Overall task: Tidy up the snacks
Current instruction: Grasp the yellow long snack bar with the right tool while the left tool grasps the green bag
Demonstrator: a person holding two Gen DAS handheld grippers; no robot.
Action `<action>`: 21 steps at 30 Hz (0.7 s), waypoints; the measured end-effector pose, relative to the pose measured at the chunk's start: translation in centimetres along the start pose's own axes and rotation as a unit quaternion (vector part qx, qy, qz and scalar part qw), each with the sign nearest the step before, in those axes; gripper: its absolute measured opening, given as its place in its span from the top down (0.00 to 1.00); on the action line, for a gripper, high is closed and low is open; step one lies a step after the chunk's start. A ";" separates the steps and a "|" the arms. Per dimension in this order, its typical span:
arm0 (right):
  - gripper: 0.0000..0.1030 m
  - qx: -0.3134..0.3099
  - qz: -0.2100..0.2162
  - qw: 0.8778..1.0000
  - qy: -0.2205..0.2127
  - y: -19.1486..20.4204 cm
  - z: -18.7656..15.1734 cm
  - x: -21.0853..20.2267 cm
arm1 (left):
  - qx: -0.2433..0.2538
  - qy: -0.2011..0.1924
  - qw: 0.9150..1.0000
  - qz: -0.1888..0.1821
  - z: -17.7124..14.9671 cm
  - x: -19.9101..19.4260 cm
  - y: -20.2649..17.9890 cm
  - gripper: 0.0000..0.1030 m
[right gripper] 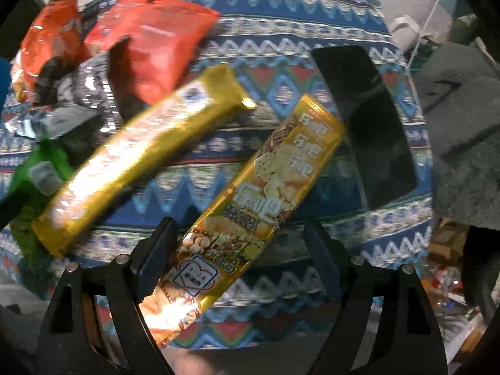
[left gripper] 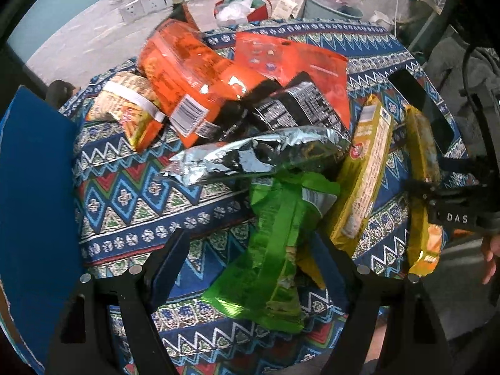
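A round bench (left gripper: 131,200) draped in a blue, red and white zigzag-patterned cloth carries a loose heap of snack packs. The left claw (left gripper: 250,250) points steeply down over the near part of the heap with its jaws spread wide and nothing pressed between them; a crinkled green bag (left gripper: 275,250) lies directly below the gap, its lower end reaching toward the left-hand finger (left gripper: 170,256). Just beyond the green bag a silver foil pack (left gripper: 250,156) lies across it, and behind that sit a large orange bag (left gripper: 193,75), a flatter red-orange pouch (left gripper: 300,59) and a black-printed pack (left gripper: 300,106) overlapping each other. A smaller noodle-style packet (left gripper: 125,106) rests at the left edge of the heap. To the right, two long yellow packs lie side by side: a plain yellow sleeve (left gripper: 365,172) and a yellow biscuit sleeve (left gripper: 422,187) nearer the bench edge. A flat blue board (left gripper: 34,187) stands at the far left. In the right wrist view the right claw (right gripper: 237,247) also points down with its jaws apart, released; the yellow biscuit sleeve (right gripper: 259,203) runs diagonally through the gap, its lower end close against the left finger (right gripper: 157,250), though whether they touch cannot be told. A dark rectangular object (right gripper: 368,125) lies on the cloth beyond it.
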State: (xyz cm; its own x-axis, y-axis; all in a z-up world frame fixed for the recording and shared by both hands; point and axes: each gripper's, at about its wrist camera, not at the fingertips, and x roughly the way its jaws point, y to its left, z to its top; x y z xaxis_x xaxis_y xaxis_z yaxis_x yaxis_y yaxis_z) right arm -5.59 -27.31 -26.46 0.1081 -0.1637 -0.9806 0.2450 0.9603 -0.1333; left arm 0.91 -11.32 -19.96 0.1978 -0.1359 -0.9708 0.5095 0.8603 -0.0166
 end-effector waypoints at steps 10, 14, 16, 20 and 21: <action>0.66 -0.057 -0.018 0.998 -0.011 0.4 -0.2 0.5 | 0.008 0.017 1.000 0.005 0.3 1.9 -0.6 0.21; 0.65 -0.046 -0.012 0.999 -0.019 0.1 0.0 0.3 | 0.004 0.022 1.000 -0.002 0.5 2.7 -0.6 0.21; 0.58 -0.027 0.001 0.999 -0.020 -0.2 0.4 0.7 | 0.005 0.020 1.000 -0.005 0.7 3.1 -0.7 0.21; 0.67 -0.007 0.025 0.999 -0.020 -1.2 1.3 1.4 | 0.008 0.017 1.000 -0.018 0.8 3.8 -0.8 0.48; 0.69 -0.005 0.027 0.999 -0.020 -0.6 1.7 1.4 | 0.007 0.025 0.999 -0.024 0.6 4.0 -0.8 0.66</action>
State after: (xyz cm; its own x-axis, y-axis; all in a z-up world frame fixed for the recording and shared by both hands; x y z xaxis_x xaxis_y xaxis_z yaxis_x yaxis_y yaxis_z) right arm -3.93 -28.47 -27.49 0.1596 -0.1204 -0.9798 0.2290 0.9700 -0.0819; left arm 1.84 -12.82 -23.66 0.1315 -0.1511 -0.9797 0.5287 0.8467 -0.0596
